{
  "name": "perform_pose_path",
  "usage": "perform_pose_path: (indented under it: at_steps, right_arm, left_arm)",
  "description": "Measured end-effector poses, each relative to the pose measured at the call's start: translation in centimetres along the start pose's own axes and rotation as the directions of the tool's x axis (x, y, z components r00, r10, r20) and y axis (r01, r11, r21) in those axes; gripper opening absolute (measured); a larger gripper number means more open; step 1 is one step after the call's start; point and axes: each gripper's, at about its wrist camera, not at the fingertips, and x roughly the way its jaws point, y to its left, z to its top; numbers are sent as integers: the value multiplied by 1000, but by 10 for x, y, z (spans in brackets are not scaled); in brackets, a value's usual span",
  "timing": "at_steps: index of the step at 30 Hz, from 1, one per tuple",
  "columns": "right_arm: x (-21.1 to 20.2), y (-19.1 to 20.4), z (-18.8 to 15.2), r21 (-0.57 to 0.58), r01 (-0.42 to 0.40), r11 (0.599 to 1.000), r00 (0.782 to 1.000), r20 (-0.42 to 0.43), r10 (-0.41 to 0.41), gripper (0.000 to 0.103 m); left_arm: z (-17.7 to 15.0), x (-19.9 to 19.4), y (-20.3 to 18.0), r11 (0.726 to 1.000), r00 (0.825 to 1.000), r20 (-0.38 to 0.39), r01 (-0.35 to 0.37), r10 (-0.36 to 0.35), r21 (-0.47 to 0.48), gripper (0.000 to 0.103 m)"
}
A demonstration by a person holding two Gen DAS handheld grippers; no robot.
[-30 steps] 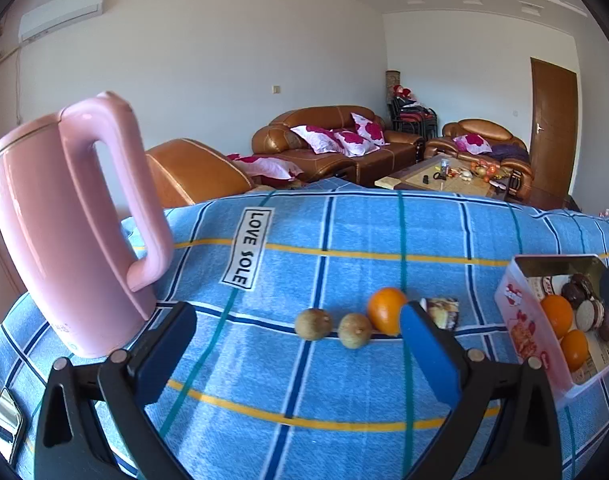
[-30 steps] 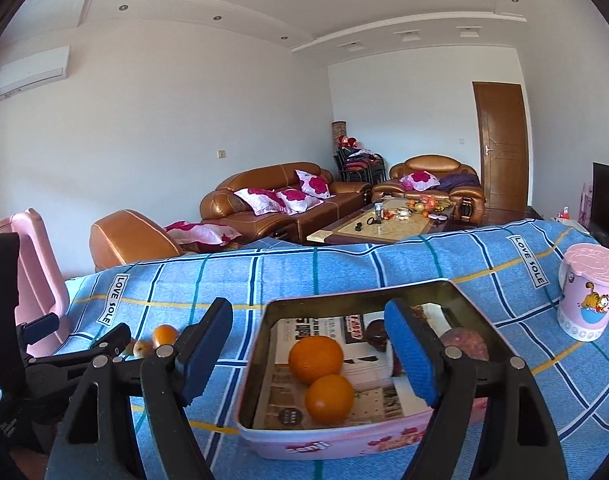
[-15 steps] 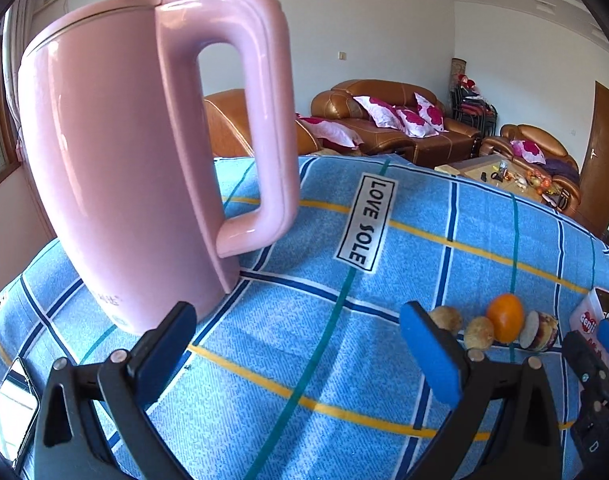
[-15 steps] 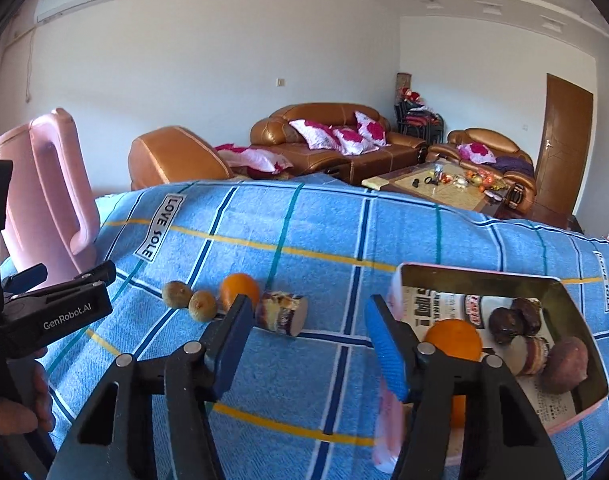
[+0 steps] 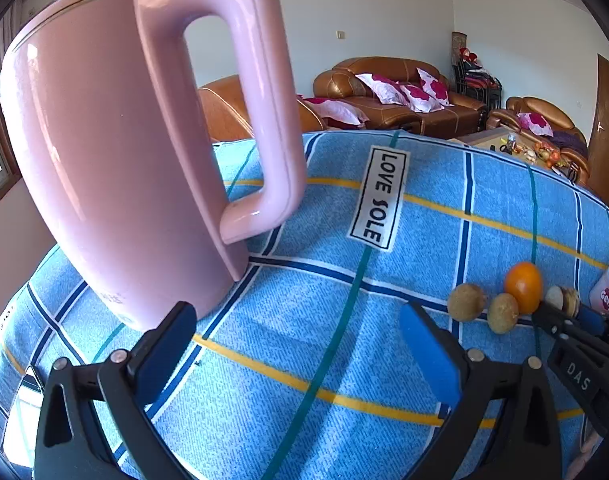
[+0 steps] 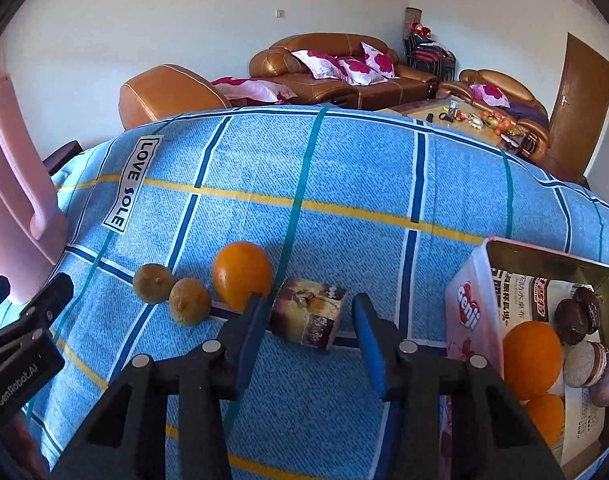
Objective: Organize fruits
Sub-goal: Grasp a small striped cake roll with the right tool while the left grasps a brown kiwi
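On the blue plaid tablecloth (image 6: 344, 184), far left, stands a pink kettle (image 5: 116, 168), upright, not part of the sorting. The left gripper (image 5: 296, 344) hangs low just beside its base, fingers spread wide, nothing between them; it seems idle. Moving right: a short row of loose items lies on the cloth. First two small brownish-green fruits (image 6: 154, 283) (image 6: 190, 302), touching or nearly so, then a loose orange (image 6: 242, 276) just beside them, then a small wrapped cylinder (image 6: 309, 318) lying on its side, brown printed wrapper; contents not identifiable. The right gripper (image 6: 306, 344) is down at the cloth with the cylinder sitting between its blue pads, jaws apart, a visible gap on the right side; left pad close to or touching the wrapper, cannot tell which. Not clamped. Far right: the pink tin box (image 6: 470, 308), open, lined with printed paper. Inside: two oranges (image 6: 532, 358) (image 6: 544, 416) near the front wall, and several round dark and pale cake-like pieces (image 6: 580, 316) toward the right wall. Judgement on progress: partly done. Two oranges are in the box; one orange and both small fruits are on the cloth, well apart from the box. The wrapped cylinder appears to be the item in hand now; likely it goes to the box, closure pending.
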Motion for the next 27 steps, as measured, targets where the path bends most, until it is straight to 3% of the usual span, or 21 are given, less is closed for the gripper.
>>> perform_pose_path:
  at_steps: [1,7,11,17,23,27]
  right_arm:
    - [5,0,1,0,-2,1000,1000,-27,2,41]
    - [-4,-4,-2,5,-62,998,998,1,62,32]
    - [-36,-5,-16,6,-121,993,984,130,119,32]
    - [-84,0,-40,-23,-65,998,948,311,69,32]
    - [-84,-9,-40,-2,-96,995,948,304,92,32]
    - [-78,-16,-42,27,-121,992,954,279,108,32]
  left_arm:
    - [0,0,-2,1000,1000,-2,0,0,4,103]
    - [4,7,-5,1000,999,-25,24,-24,11,103]
    - [4,7,-7,997,997,-20,73,-73,26,103]
    - [8,8,-18,989,992,-21,128,-127,76,100]
    - [13,12,-36,962,972,-62,233,-226,143,86]
    - [19,16,-48,928,941,-99,337,-324,158,77]
